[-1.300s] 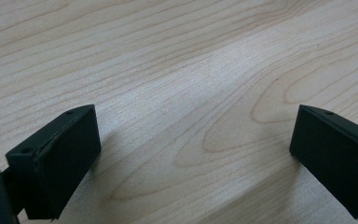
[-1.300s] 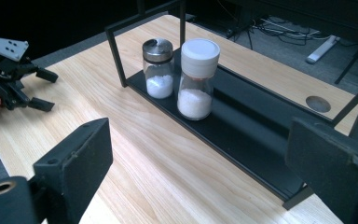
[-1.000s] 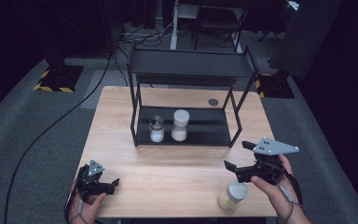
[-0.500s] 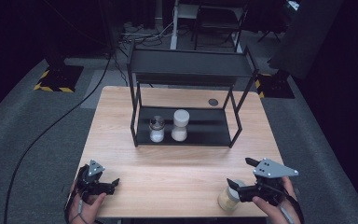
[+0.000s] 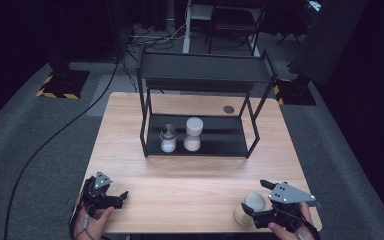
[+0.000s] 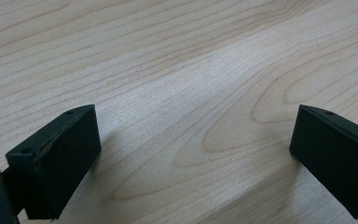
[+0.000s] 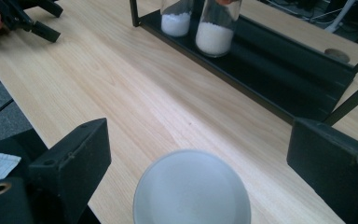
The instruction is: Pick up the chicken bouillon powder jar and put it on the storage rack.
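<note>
I am holding my right gripper (image 5: 256, 199) spread around the upright jar (image 5: 250, 206), which is standing between its jaws, untouched. My left gripper (image 5: 116, 197) is resting spread and empty, well apart.

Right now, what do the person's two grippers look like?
Both are black handheld tools. The left gripper and right gripper each carry a grey three-cornered plate on top. Their jaws are blocky black pads with small holes. A dark cable trails from the left one.
</note>
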Available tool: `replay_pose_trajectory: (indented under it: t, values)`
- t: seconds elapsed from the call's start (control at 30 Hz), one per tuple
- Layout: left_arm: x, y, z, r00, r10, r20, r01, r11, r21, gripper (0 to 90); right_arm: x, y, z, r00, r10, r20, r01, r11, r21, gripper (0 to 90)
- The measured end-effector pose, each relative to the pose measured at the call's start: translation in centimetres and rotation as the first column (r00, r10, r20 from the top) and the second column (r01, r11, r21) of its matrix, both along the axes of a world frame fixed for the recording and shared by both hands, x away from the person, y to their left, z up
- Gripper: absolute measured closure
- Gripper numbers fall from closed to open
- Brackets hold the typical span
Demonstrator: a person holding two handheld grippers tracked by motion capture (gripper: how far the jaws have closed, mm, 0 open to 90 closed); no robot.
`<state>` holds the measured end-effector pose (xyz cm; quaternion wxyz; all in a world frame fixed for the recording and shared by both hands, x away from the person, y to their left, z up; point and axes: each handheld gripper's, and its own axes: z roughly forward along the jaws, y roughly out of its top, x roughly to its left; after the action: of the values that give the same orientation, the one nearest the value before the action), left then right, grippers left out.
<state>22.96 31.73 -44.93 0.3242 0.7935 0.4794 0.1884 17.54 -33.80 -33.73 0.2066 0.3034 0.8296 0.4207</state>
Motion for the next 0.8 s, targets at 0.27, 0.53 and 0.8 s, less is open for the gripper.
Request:
replay_pose_trajectory:
  t: [0.27, 0.53, 0.8]
  values:
    - [0.0, 0.0, 0.0, 1.0, 0.001, 0.0, -0.001, 1.0, -0.001, 1.3, 0.2, -0.2, -1.5, 0.9993, -0.008, -0.037, 0.008, 1.0, -0.004, 6.5]
    - [0.0, 0.0, 0.0, 1.0, 0.0, 0.0, 0.0, 1.0, 0.0, 1.2, 0.6, -0.6, -2.5, 0.9966, -0.013, -0.081, 0.012, 1.0, -0.009, 12.7]
    - [0.0, 0.0, 0.0, 1.0, 0.0, 0.0, 0.0, 1.0, 0.0, 1.3, 1.0, -0.2, -3.2, 0.9939, -0.012, -0.11, 0.008, 0.999, -0.04, 21.1]
